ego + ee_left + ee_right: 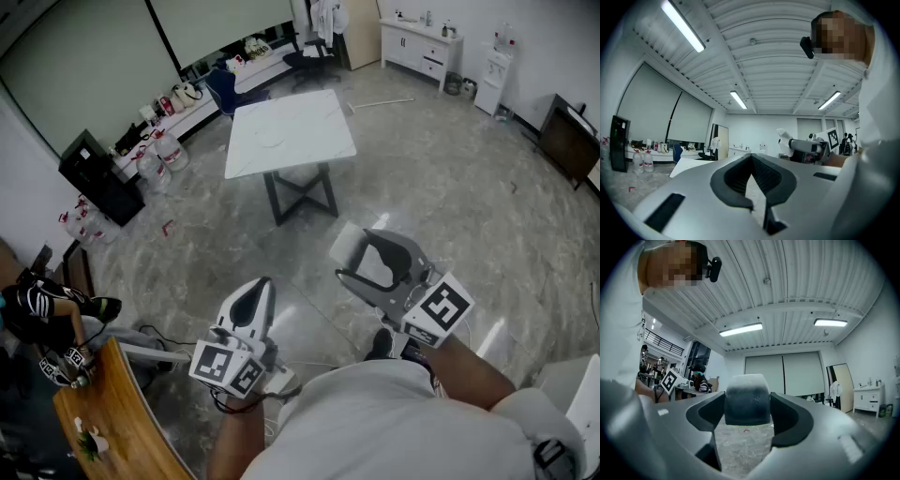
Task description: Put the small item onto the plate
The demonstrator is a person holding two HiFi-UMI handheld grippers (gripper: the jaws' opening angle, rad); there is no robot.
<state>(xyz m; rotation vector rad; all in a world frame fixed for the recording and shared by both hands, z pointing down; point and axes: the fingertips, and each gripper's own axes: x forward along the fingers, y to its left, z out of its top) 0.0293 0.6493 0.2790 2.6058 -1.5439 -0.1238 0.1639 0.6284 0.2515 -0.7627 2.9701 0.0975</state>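
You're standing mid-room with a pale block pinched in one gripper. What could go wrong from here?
1. The right gripper holds the pale block only by its two sides, above a stone-look floor. A jolt while walking could let it slip and fall.
2. The white table stands well away, and I cannot make out a plate on it, so the block might be set down off target.

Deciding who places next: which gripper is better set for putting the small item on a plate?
Right. The right gripper clamps the small frosted grey-white block between its jaws. The left gripper is shut on nothing. No plate shows clearly in any view.
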